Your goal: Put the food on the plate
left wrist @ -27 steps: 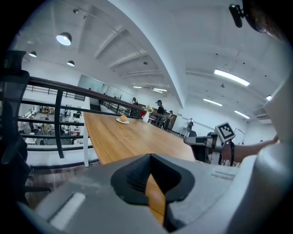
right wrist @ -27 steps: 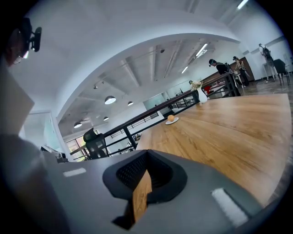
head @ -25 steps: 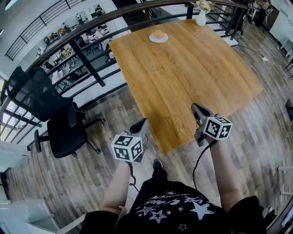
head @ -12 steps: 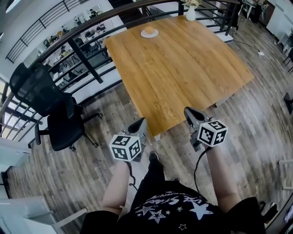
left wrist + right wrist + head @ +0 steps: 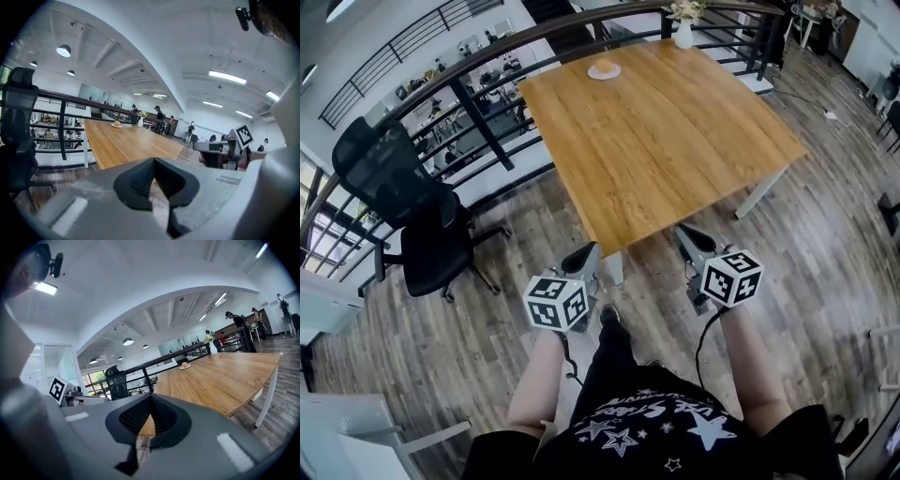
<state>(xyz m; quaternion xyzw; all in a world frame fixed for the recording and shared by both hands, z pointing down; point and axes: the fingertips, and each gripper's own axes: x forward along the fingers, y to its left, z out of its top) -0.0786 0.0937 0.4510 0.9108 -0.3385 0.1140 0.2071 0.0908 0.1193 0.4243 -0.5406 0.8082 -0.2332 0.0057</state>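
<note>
A round orange piece of food (image 5: 603, 67) sits on a small white plate (image 5: 604, 74) at the far left corner of the wooden table (image 5: 656, 131). Both grippers hang over the floor, short of the table's near edge and far from the plate. My left gripper (image 5: 584, 255) is shut with nothing in it, and so is my right gripper (image 5: 687, 236). In the left gripper view the left gripper (image 5: 153, 162) points along the table toward the food (image 5: 116, 123). In the right gripper view the right gripper (image 5: 151, 397) has the food (image 5: 184, 364) far ahead.
A white vase with flowers (image 5: 683, 34) stands at the table's far edge. A black office chair (image 5: 422, 225) is on the wood floor to the left. A dark railing (image 5: 487, 122) runs behind the table. People stand far off in the room (image 5: 191, 130).
The person has backed away from the table. Both grippers, which were over the table's near edge, now hang over the floor. Both stay shut.
</note>
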